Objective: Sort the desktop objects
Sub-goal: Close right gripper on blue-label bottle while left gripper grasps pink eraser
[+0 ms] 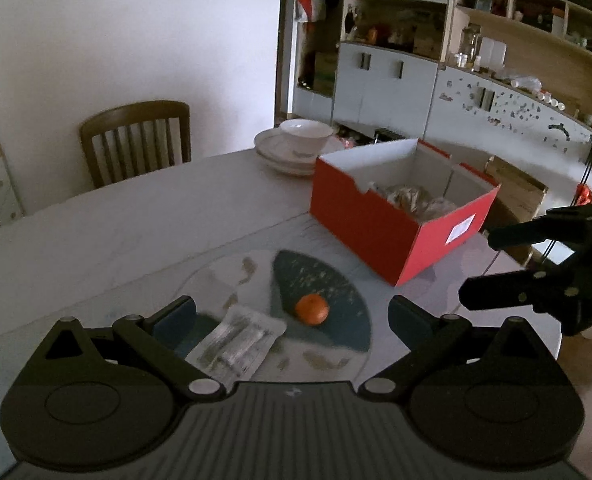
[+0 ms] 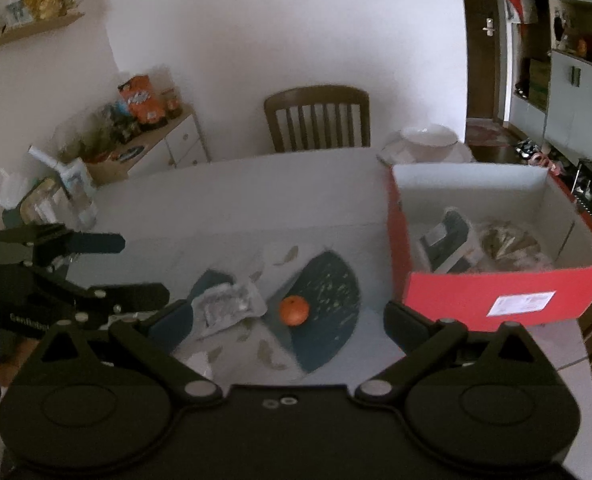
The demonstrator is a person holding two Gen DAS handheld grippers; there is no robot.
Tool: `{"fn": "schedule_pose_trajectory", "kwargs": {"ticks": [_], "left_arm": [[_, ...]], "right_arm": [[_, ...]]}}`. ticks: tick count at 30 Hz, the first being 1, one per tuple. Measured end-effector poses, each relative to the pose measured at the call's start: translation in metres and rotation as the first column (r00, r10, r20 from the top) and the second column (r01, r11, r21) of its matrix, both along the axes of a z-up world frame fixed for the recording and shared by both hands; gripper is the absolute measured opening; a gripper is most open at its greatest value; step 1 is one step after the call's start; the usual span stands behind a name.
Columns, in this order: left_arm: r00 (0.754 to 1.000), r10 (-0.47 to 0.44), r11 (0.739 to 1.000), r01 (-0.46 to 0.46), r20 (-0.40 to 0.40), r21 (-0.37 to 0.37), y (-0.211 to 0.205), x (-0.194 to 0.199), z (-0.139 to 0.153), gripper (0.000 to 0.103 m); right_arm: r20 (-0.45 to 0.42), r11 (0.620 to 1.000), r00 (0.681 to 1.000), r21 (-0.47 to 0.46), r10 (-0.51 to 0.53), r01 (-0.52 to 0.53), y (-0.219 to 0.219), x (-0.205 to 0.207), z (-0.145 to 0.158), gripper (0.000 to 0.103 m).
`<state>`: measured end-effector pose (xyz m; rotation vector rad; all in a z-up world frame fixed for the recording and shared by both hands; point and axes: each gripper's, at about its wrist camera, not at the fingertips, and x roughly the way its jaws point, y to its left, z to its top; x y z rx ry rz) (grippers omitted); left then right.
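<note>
Though the white label (image 1: 460, 229) on the red box (image 1: 379, 232) at centre right is too blurred to read, the left wrist view shows the left gripper (image 1: 292, 314) spread wide and empty above an orange (image 1: 311, 309) on a round placemat (image 1: 319, 304), a clear packet (image 1: 238, 338) just left of it, and stacked bowls (image 1: 296, 144) beyond the box. In the right wrist view the right gripper (image 2: 286, 314) is likewise agape and empty over the orange (image 2: 294, 310) at lower centre; the box (image 2: 495, 296) at right holds a dark packet (image 2: 447, 240) and a crinkled bag (image 2: 507, 242), contents indistinct, and partial lettering on the left gripper (image 2: 144, 268) at far left is cut off.
</note>
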<state>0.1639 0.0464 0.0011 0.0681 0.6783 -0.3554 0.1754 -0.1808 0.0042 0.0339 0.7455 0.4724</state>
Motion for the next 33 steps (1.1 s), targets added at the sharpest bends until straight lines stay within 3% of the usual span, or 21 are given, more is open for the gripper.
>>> {"fn": "schedule_pose_trajectory", "kwargs": {"ticks": [13, 21, 33], "left_arm": [[0.994, 0.047, 0.998, -0.044, -0.096, 0.033, 0.009, -0.031, -0.055, 0.102], [0.967, 0.108, 0.994, -0.105, -0.230, 0.022, 0.013, -0.030, -0.086, 0.097], [0.942, 0.125, 0.992, -0.120, -0.311, 0.034, 0.002, -0.025, -0.104, 0.090]], "right_arm": [[-0.064, 0.993, 0.994, -0.068, 0.089, -0.093, 0.036, -0.026, -0.061, 0.097], [-0.083, 0.985, 0.989, -0.112, 0.121, -0.130, 0.044, -0.035, -0.096, 0.090], [-0.079, 0.960, 0.976, -0.182, 0.201, -0.212, 0.064, -0.038, -0.123, 0.081]]}}
